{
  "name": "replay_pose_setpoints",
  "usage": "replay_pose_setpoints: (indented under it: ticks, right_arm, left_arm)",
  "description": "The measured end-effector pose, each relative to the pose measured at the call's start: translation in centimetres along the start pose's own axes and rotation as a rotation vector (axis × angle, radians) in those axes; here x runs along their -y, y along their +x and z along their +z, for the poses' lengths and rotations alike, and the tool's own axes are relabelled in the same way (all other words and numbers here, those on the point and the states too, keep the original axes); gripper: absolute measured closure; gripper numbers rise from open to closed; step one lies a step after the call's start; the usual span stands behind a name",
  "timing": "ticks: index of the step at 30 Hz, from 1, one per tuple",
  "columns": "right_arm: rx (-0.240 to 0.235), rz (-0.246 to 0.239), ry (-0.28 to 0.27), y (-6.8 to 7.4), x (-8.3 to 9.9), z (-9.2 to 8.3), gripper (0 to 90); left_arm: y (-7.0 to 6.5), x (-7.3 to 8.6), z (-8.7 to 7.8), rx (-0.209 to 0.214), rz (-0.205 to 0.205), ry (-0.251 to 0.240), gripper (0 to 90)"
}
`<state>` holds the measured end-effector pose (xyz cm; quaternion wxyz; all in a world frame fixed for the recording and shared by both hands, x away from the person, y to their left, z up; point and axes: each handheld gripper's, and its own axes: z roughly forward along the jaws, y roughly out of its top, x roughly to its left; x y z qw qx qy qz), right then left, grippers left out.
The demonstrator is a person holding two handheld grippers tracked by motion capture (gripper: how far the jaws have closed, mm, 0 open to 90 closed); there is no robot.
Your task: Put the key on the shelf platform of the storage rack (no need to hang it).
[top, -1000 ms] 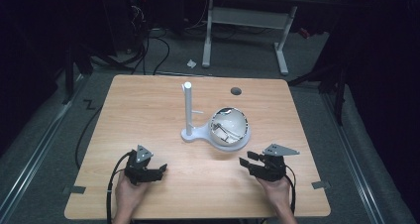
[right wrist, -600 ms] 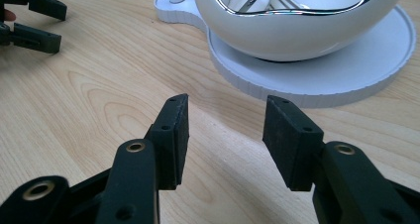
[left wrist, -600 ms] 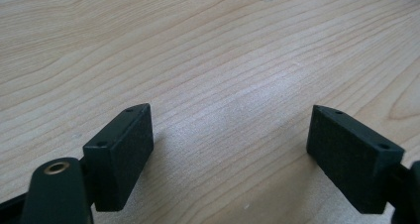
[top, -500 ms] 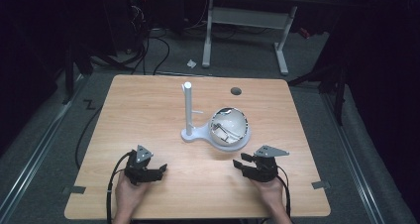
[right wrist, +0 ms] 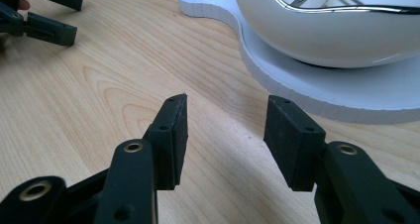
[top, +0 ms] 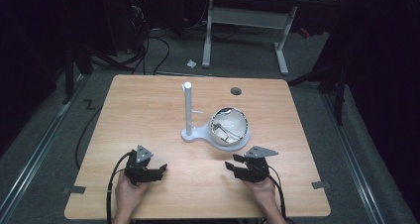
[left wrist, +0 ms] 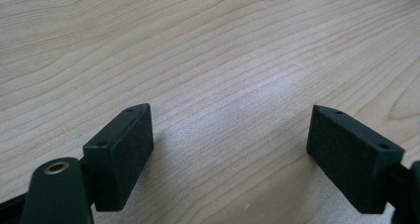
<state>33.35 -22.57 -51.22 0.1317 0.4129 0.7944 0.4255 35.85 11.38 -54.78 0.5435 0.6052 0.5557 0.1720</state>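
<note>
The right gripper (top: 238, 163) is getting ready to reach for the white bowl (top: 229, 126).

The bowl is sitting on a flat white stand (top: 199, 133) with a tall post (top: 188, 107), a little past the middle of the table (top: 148, 105), nearer its right edge. I think this is the reaching step, and nothing is picked up yet. The right gripper is hovering near the front edge, pointing at the bowl, and its jaws have just been opening a bit, with nothing between them. The left gripper (top: 159, 170) is waiting near the front edge, toward the left corner, with its jaws wide apart and empty. Next, I think the right jaws are needing to spread wider and slide forward to the bowl's rim.
</note>
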Motion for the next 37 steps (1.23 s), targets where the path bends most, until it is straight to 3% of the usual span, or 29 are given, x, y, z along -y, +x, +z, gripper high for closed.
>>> replay_pose_setpoints:
  ticks: [9,15,26,30,37]
  right_arm:
    - [0.014,-0.019,0.029,0.4,0.1,1.2,51.2]
    - [0.019,-0.006,0.051,0.4,0.3,1.6,49.3]
    - [0.059,-0.062,0.098,1.0,0.6,2.4,43.2]
    - [0.098,-0.137,0.102,1.5,0.7,2.8,40.4]
    - [0.096,-0.129,0.105,1.5,0.6,2.9,39.1]
  left_arm:
    - [0.0,0.0,0.0,0.0,-0.001,-0.001,18.6]
    - [0.0,0.0,0.0,0.0,-0.003,-0.001,18.6]
    - [0.0,0.0,0.0,0.0,-0.002,-0.001,18.6]
    - [0.0,0.0,0.0,-0.003,0.0,-0.001,18.7]
    - [0.0,0.0,0.0,-0.004,-0.002,-0.004,18.7]
